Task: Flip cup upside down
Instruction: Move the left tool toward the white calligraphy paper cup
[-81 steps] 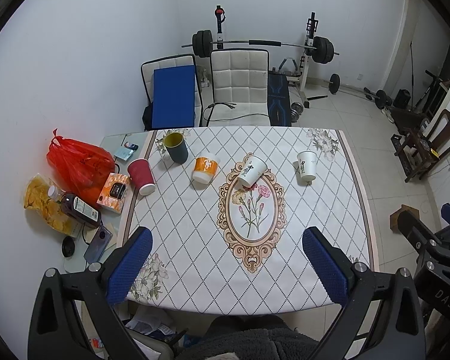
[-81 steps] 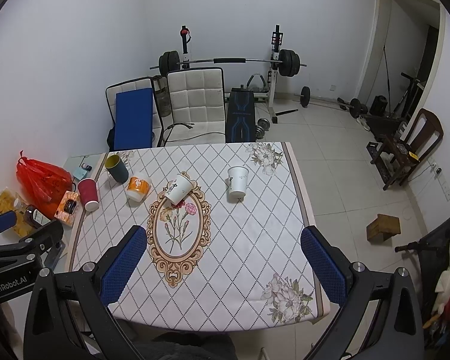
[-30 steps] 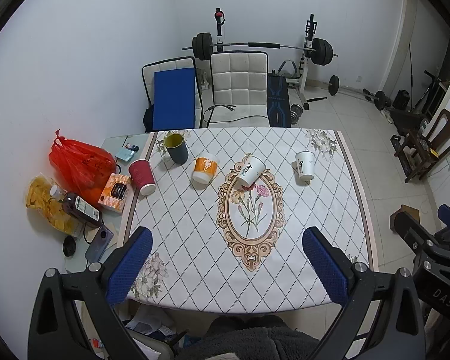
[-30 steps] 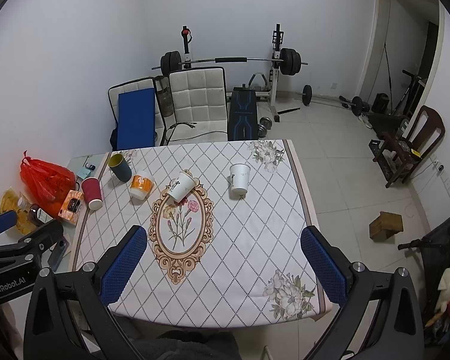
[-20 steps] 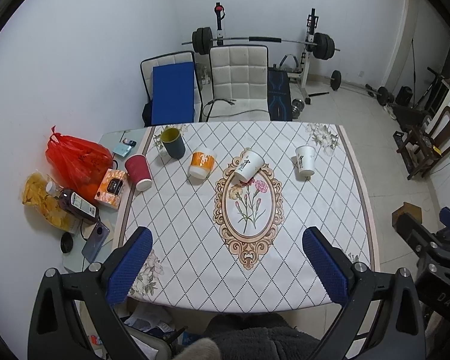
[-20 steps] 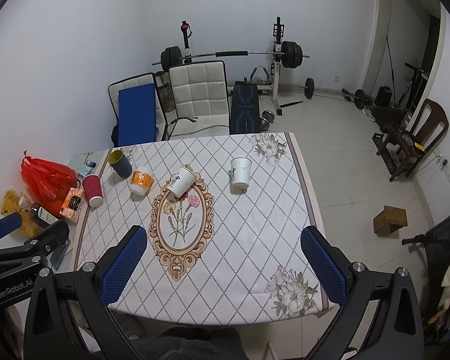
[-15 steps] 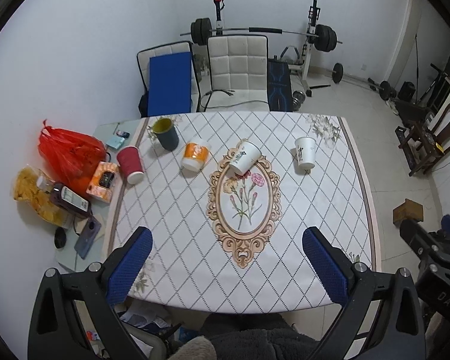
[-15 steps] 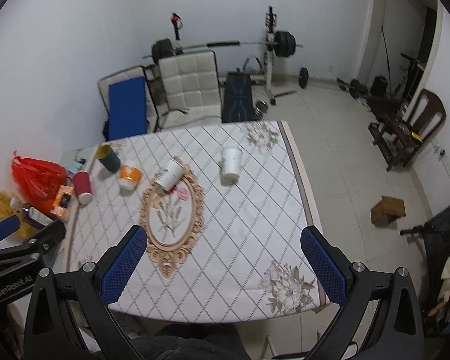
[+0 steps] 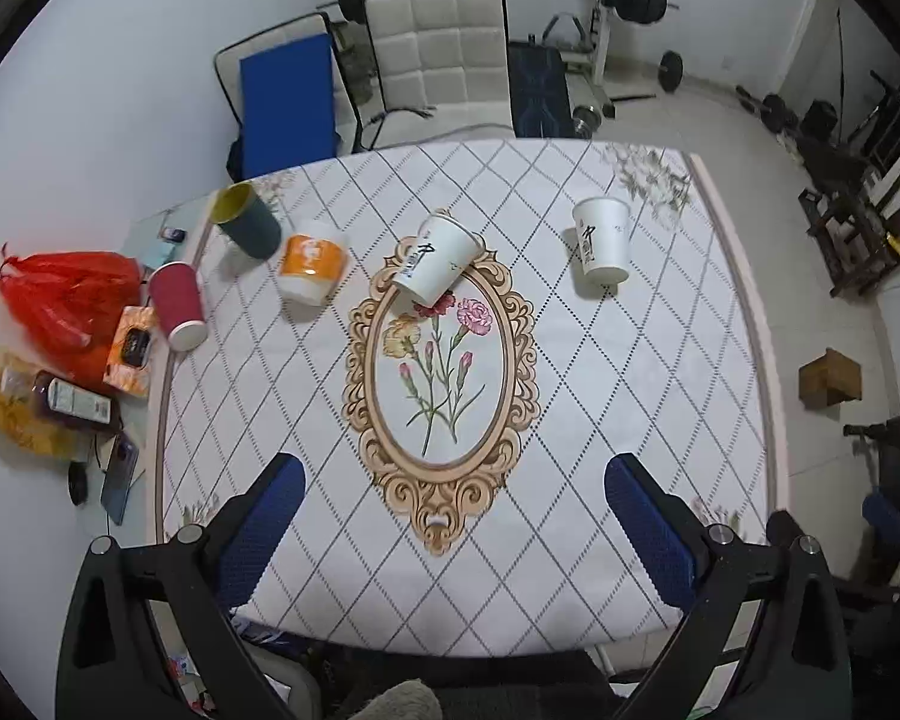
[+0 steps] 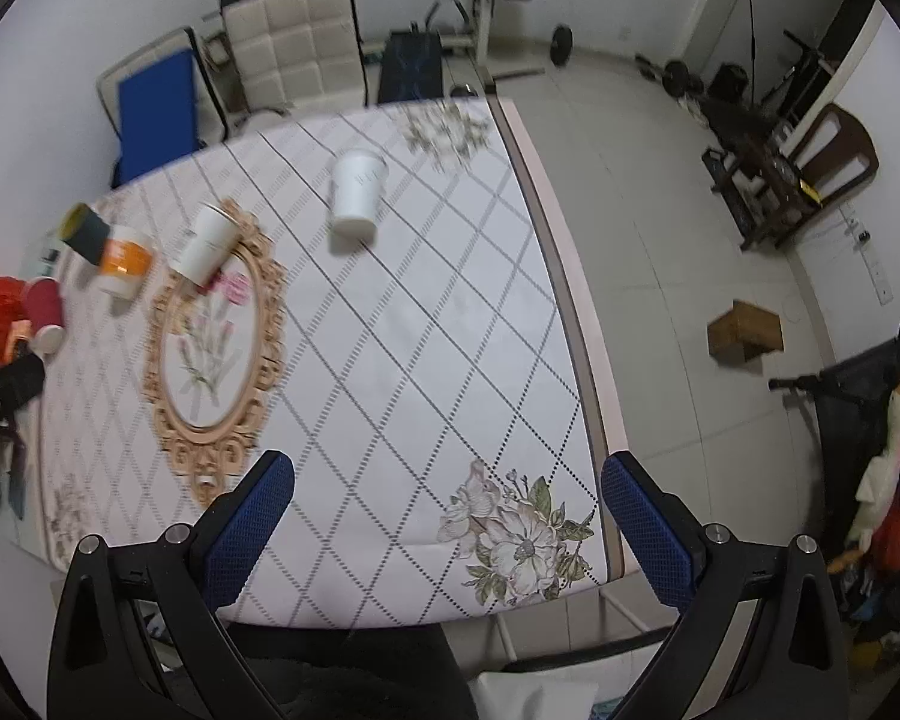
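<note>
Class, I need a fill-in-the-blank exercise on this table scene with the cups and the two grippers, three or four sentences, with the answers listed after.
1. The number of cups standing on the table is ____.
2. The cup nearest the red bag is coloured ____.
3. The left gripper and the right gripper both have their jaws ____.
4. The dark green cup has a ____ inside.

Missing words: five; red; open; yellow

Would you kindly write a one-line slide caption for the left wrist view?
Open left gripper above a table with five cups: green, red, orange, two white.
</note>
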Available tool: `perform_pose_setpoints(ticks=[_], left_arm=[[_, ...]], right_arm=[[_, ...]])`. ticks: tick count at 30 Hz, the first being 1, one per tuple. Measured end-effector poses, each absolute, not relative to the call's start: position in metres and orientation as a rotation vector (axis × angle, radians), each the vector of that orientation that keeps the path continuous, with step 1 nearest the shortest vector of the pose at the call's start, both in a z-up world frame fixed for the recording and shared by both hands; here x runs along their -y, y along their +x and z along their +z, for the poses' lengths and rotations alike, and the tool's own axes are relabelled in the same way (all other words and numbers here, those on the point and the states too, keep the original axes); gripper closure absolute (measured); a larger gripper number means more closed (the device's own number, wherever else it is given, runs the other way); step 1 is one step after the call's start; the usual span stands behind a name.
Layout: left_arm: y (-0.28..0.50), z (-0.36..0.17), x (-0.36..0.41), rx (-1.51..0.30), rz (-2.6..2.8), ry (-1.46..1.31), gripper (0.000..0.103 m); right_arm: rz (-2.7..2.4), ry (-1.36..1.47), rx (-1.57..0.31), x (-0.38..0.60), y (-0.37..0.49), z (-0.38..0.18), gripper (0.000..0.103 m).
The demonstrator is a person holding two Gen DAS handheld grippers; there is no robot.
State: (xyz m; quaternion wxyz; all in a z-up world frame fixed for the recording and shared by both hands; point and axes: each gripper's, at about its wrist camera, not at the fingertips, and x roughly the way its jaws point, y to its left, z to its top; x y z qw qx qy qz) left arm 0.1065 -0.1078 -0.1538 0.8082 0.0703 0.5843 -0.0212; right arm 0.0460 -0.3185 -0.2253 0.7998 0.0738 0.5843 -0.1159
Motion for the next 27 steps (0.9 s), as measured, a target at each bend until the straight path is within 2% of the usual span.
perform_pose_setpoints(ticks=[15,24,27], left_arm=[[0.252,-0.262,0.166,-1.398,-0.141,0.226,0.000],[0.324,-0.309,0.206,-1.504,-0.224,0.166,0.001],[0.339,-0.324,0.220,-1.546,-0.250,0.144,0.005]], right_arm=[[-0.355,0.209,-1.434,0.353,0.143,-0.348,0.000],[-0.397,0.231,-1.469,0.372,0.201,-0.386,0.000],[-0.404,0.245,-1.479,0.377,0.214,-0.393,0.000]])
